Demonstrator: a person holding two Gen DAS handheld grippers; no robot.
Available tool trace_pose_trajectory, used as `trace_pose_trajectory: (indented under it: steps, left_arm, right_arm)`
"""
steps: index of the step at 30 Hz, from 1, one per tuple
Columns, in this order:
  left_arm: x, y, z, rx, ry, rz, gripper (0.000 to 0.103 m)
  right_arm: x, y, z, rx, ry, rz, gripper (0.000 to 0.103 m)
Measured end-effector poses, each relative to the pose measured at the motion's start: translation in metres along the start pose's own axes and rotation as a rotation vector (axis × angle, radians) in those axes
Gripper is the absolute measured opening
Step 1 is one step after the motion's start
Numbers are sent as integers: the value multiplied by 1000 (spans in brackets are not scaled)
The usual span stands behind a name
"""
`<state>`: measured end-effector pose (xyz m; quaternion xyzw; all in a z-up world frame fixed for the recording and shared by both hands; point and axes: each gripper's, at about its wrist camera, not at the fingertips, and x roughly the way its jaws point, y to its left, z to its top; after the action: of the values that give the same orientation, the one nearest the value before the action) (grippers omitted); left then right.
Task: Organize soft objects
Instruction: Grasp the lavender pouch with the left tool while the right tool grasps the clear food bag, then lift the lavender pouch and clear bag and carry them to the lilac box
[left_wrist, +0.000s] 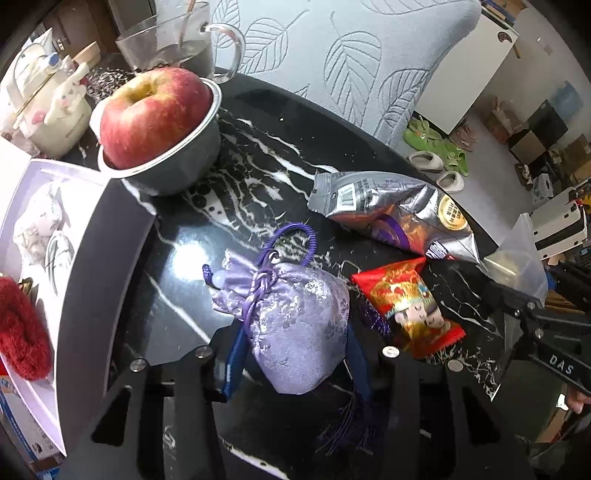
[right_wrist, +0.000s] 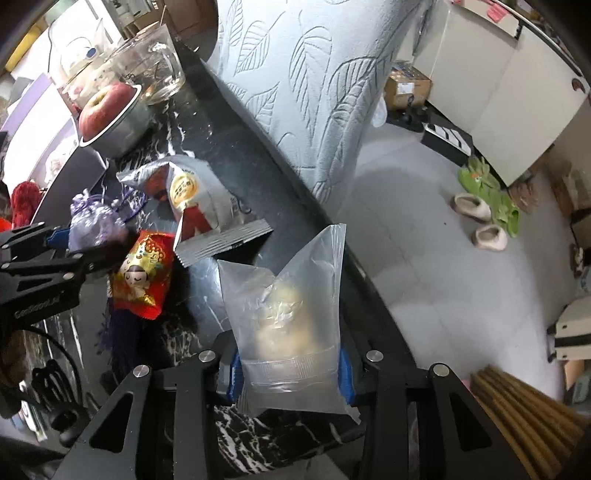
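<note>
My left gripper (left_wrist: 295, 365) is shut on a lilac satin drawstring pouch (left_wrist: 295, 325) with a purple cord, on the black marble table (left_wrist: 229, 192); it also shows in the right wrist view (right_wrist: 94, 223). My right gripper (right_wrist: 290, 373) is shut on a clear zip bag (right_wrist: 291, 306) with something pale inside, near the table's right edge; the bag also shows in the left wrist view (left_wrist: 517, 258). A red and gold pouch (left_wrist: 410, 306) lies between them. A silver snack bag (left_wrist: 399, 210) lies behind it.
A metal bowl (left_wrist: 177, 162) with a red apple (left_wrist: 151, 114) stands at the back left, a glass mug (left_wrist: 177, 37) behind it. A white open box (left_wrist: 33, 258) at left holds a red woolly item (left_wrist: 18, 328). A leaf-patterned cushion (left_wrist: 351, 55) stands beyond the table.
</note>
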<state>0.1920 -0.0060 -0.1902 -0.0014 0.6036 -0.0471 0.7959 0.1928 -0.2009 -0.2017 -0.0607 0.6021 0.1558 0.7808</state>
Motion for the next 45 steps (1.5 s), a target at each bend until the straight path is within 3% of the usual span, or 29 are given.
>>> trace_pose_trajectory:
  steps: [7, 23, 37, 45]
  left_arm:
    - [-12, -3, -19, -42, 8, -23, 47]
    - [-42, -30, -107, -57, 6, -59, 47]
    - [-89, -4, -184, -218, -41, -22, 47]
    - [-112, 17, -219, -334, -70, 21, 47]
  right_arm:
    - [-3, 9, -7, -34, 0, 5, 38]
    - [-27, 48, -78, -134, 18, 29, 38]
    - [-42, 124, -128, -351, 62, 153, 38]
    - [-50, 170, -134, -505, 71, 223, 38]
